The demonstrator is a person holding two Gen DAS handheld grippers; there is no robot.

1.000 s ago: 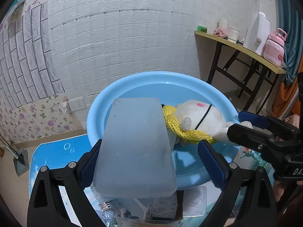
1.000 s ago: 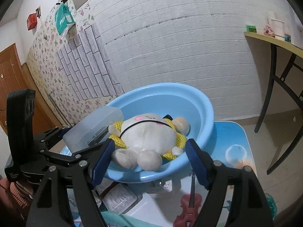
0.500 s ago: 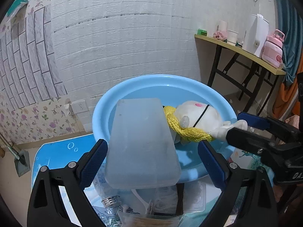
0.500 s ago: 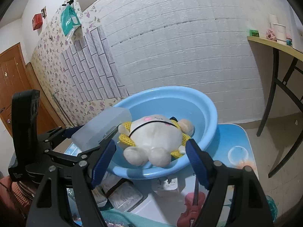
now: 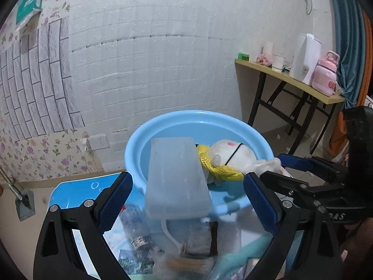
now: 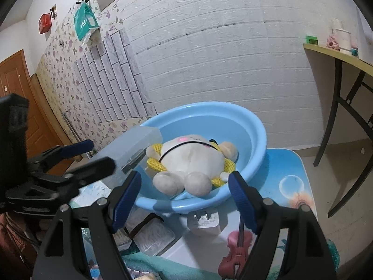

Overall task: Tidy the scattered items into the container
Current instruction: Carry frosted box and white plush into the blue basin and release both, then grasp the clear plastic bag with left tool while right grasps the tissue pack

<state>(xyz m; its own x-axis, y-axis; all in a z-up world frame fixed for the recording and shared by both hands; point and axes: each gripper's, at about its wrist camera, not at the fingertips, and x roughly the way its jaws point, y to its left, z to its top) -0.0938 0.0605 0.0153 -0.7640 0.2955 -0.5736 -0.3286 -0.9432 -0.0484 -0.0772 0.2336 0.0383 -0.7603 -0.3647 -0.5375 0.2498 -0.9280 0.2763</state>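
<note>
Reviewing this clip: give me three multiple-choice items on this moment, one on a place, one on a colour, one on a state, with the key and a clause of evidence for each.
1. Where is the plush toy?
A. on the floor
B. lying in the basin, its feet over the near rim
C. on the side shelf

2. What colour is the basin?
A. light blue
B. red
C. white

3. How do the left tongs stand?
A. shut on the toy
B. shut on nothing
C. open, the clear plastic box between the fingers but apart from both pads

Key: 1 B, the toy's feet overhang the basin's front edge; 2 A, rim and wall are light blue in both views; 3 C, gaps show on both sides of the box.
</note>
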